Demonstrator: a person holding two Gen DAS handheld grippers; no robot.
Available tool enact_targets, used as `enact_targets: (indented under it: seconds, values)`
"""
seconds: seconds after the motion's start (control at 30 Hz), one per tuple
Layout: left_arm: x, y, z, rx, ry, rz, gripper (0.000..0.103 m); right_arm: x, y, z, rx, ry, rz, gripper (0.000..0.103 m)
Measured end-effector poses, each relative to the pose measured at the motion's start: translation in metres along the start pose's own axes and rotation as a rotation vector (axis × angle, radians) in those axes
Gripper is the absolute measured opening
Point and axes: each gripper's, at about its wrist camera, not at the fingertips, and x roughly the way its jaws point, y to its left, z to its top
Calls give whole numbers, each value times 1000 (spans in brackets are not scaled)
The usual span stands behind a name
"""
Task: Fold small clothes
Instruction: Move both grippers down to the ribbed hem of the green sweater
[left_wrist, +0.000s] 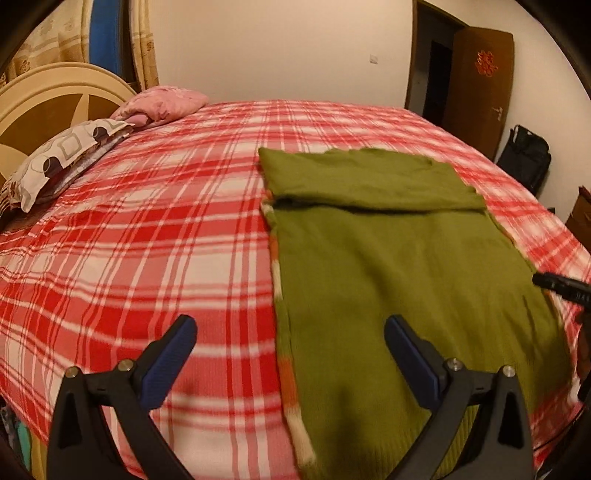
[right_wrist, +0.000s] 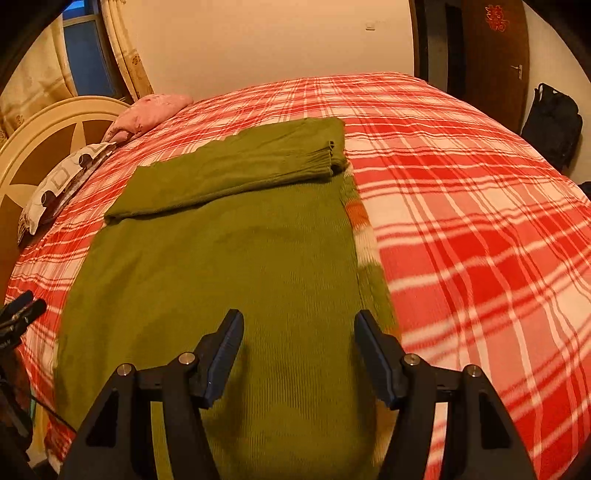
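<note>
My jaws, left gripper (left_wrist: 290, 345) and right gripper (right_wrist: 298, 339), gape empty above the soft, limp green sweater (right_wrist: 221, 266); I'd pinch its near hem corners.

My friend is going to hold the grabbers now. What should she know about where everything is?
Left gripper: open, holding nothing, over the sweater's left edge.
Right gripper: open, holding nothing, over the sweater's right side.
Green sweater: lies flat on the plaid bedspread. Its sleeves are already folded across the top, and an orange-and-white stripe shows along its side edges.
Still to do, probably: fold the body over, likely from the near hem, so it makes a small packet.
</note>
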Motion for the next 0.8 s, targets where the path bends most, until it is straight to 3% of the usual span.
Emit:
enact_targets:
  seconds: [0.37, 0.63, 0.8]
  values:
    - [-17, -6, -58, 4, 98, -47, 103, -29, -6, -48, 24, 31, -16, 63]
    - [-16, -9, -78, -9, 151, -65, 102, -47, -21, -76, 39, 38, -57, 63]
    - [-12, -20, -91, -12, 203, -113, 94, -55, -29, -94, 49, 40, -58, 63]
